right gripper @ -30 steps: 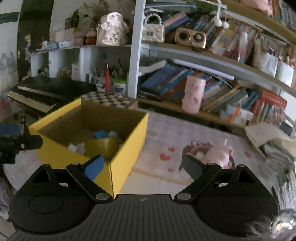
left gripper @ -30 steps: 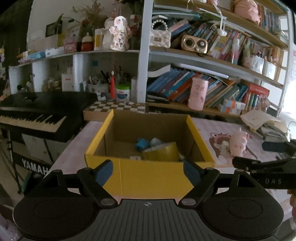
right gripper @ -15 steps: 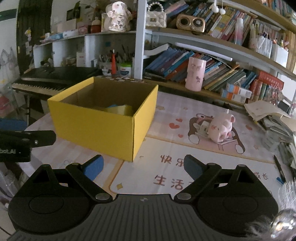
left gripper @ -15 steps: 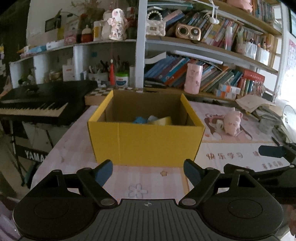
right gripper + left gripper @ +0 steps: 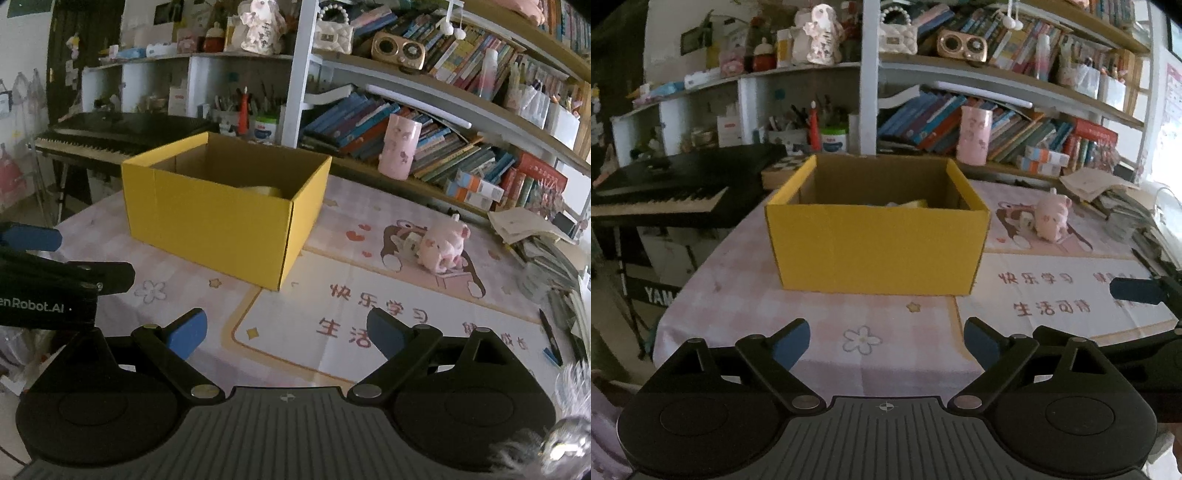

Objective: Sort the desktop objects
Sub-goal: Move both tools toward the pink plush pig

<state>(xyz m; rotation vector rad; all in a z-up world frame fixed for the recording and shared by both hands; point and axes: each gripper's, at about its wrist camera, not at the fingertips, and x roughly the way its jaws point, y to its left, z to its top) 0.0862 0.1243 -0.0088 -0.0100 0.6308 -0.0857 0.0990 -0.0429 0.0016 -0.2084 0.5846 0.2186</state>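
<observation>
While both of my grippers hung empty, the pink pig toy (image 5: 441,247) lay right of centre in the right view, nearer my wide right gripper (image 5: 286,332) than my left gripper (image 5: 882,341), whose jaws were opening; the yellow box (image 5: 218,218) sat upper left.

One yellow box (image 5: 875,247) on the table (image 5: 746,306). Inside the box, one yellowish roll (image 5: 264,191), perhaps more below the rim. Right of the box, one pink plush pig (image 5: 441,247). Behind the box, one pink cup (image 5: 400,151), one keyboard (image 5: 661,192). Two grippers (image 5: 884,341) (image 5: 286,330).
</observation>
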